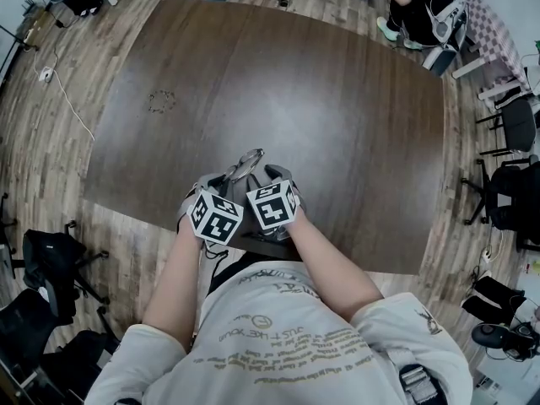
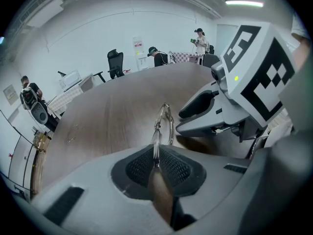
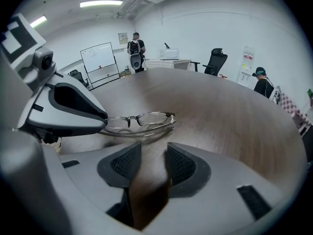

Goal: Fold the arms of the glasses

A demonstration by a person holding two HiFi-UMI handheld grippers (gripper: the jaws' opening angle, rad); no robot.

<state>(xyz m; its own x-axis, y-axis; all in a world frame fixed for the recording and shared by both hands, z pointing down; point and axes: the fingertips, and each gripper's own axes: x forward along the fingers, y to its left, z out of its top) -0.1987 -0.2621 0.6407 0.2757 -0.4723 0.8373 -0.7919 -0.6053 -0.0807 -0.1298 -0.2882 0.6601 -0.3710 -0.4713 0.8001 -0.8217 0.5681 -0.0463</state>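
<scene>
Thin metal-rimmed glasses hang just above the dark wooden table, near its front edge. My left gripper is shut on one end of the glasses, which stick out edge-on beyond its pads. In the right gripper view one arm lies along the lenses, and the left gripper hides the glasses' left end. My right gripper is open just short of the glasses, with nothing between its pads. In the head view the glasses show between the left gripper and the right gripper.
A faint ring mark is on the table's far left part. Office chairs stand around the table. A seated person is beyond the far right corner. A whiteboard and more people are by the walls.
</scene>
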